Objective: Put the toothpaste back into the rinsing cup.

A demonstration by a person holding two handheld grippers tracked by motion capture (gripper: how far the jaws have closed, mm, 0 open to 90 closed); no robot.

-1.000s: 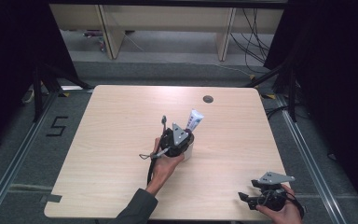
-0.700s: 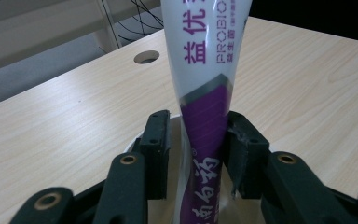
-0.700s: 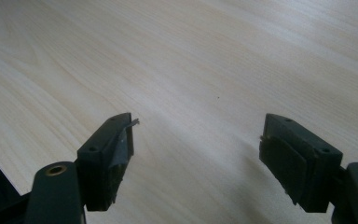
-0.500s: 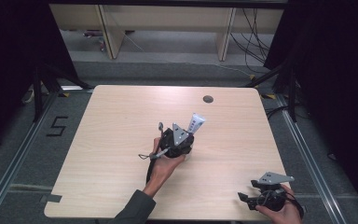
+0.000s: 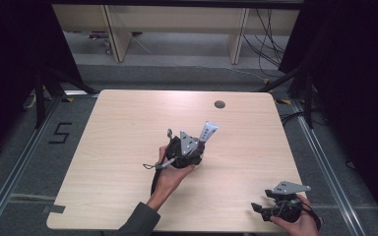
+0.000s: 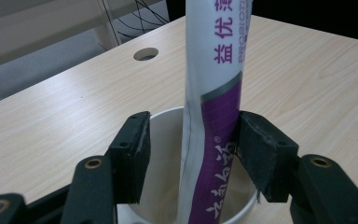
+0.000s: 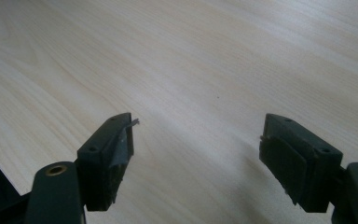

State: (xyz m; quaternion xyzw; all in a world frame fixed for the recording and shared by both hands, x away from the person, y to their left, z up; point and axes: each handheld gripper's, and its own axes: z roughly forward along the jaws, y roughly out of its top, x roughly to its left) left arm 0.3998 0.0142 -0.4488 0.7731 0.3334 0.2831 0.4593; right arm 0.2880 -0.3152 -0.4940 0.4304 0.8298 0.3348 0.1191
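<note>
The left hand-held gripper (image 6: 191, 154) has just been opening, its jaws released around the toothpaste tube (image 6: 212, 116), which stands leaning in the white cup (image 6: 165, 140); the right hand-held gripper (image 7: 198, 154) waits open above the surface (image 7: 214, 56).

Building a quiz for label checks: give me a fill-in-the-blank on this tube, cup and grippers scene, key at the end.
1. The purple and white tube stands inside a white ____.
2. The left gripper has just been opening; its jaws stand on either side of the ____.
3. The right gripper is open over bare ____ with nothing between its jaws.
Missing words: cup; tube; table
</note>
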